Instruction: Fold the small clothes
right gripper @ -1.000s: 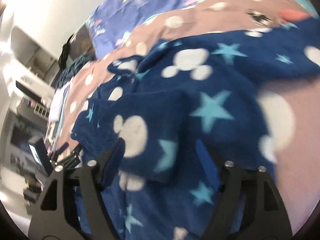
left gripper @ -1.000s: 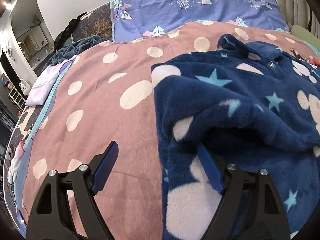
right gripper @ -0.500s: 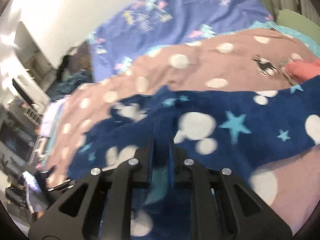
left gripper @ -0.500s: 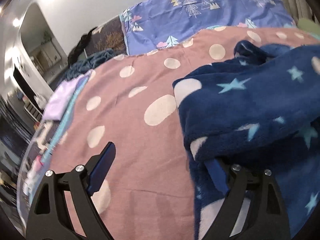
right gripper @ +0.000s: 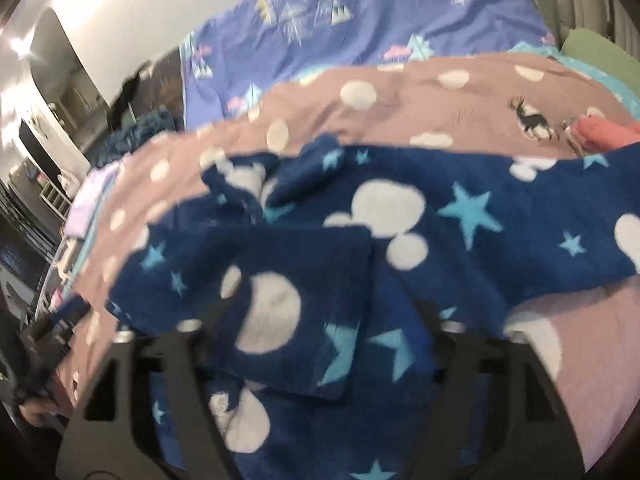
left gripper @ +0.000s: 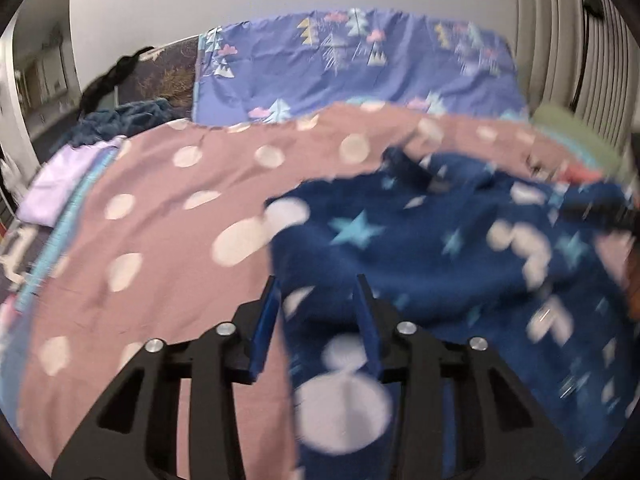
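Note:
A navy fleece garment [left gripper: 432,248] with stars and white mouse-head shapes lies on a pink polka-dot blanket [left gripper: 168,216]. My left gripper [left gripper: 318,312] is at the garment's left edge; its jaws stand partly closed around the edge, and I cannot tell if they pinch it. In the right wrist view the garment [right gripper: 400,220] has a sleeve [right gripper: 280,280] folded over its body. My right gripper [right gripper: 320,320] is open, its fingers spread wide on either side of the folded sleeve, with fabric lying over the fingertips.
A purple tree-print sheet [left gripper: 352,68] covers the bed's head. A lilac cloth [left gripper: 60,184] and a dark teal cloth [left gripper: 120,116] lie at the left. A coral item [right gripper: 604,132] and a green pillow [right gripper: 600,56] sit at the right. The other gripper [left gripper: 600,212] shows at the right edge.
My right gripper, shut on the sleeve half a second ago, has opened and the sleeve lies folded on the body. My left gripper's jaws have narrowed from wide open at the garment's edge.

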The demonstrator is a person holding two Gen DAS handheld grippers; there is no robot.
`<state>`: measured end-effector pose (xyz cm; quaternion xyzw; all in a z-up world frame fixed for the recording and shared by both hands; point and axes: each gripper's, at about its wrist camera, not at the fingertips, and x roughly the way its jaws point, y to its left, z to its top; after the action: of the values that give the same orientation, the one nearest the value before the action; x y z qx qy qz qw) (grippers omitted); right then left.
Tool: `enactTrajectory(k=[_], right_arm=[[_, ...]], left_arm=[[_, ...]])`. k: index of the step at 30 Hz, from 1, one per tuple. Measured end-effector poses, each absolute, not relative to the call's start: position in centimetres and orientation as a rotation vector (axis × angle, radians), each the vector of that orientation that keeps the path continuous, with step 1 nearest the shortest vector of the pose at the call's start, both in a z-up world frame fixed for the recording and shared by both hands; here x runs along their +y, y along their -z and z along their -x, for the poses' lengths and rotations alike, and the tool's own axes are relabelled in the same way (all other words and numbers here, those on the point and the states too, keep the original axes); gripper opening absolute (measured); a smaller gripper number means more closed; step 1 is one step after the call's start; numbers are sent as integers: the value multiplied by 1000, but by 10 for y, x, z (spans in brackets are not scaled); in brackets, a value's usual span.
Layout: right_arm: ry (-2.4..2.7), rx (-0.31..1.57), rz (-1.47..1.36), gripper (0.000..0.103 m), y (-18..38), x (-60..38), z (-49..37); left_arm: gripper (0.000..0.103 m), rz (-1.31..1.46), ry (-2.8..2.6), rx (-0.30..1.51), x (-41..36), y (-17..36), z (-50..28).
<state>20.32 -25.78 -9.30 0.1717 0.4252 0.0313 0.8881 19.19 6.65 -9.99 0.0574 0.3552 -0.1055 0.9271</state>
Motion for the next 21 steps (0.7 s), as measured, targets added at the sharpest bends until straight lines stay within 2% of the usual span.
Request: enactTrajectory(k=[3, 4, 5, 6, 7, 10, 11, 12, 13, 14, 16, 17, 18, 19, 21], right_arm=[[-35, 956, -454, 79, 124, -264, -222], [-22, 969, -487, 62, 131, -266, -227], [22, 963, -478, 39, 136, -267, -231], [39, 956, -433, 9, 134, -263, -233], [-1, 962, -385, 8, 126, -256, -235], [20, 803, -288, 8, 86, -255, -221], [34, 788, -266, 12, 82, -257, -220], [75, 796, -239, 23, 83, -260, -223], [105, 814, -227, 47, 89, -265, -227], [138, 877, -219, 57, 104, -270, -233], [140, 934, -238, 48, 123, -278, -230], [138, 903, -265, 43, 120, -280, -222], [133, 880, -294, 28, 116, -281, -214], [96, 872, -332, 22, 113, -280, -208], [-72, 860, -432, 20, 104, -274, -196]], left_arm=[[39, -105, 257, 726, 46, 106, -210], [39, -105, 267, 737, 39, 111, -214], [39, -112, 266, 756, 31, 119, -223], [39, -119, 259, 771, 26, 125, -228], [41, -120, 247, 796, 22, 134, -236], [50, -78, 257, 828, 23, 147, -243], [51, -66, 268, 844, 24, 152, -246], [51, -68, 260, 866, 24, 160, -250], [51, -84, 240, 874, 22, 166, -252], [51, -93, 235, 873, 21, 169, -252], [51, -121, 225, 859, 17, 169, -249], [52, -143, 220, 851, 14, 168, -246], [52, -153, 218, 849, 13, 167, -245], [52, -157, 215, 850, 13, 165, -245], [52, -118, 238, 845, 11, 157, -242]])
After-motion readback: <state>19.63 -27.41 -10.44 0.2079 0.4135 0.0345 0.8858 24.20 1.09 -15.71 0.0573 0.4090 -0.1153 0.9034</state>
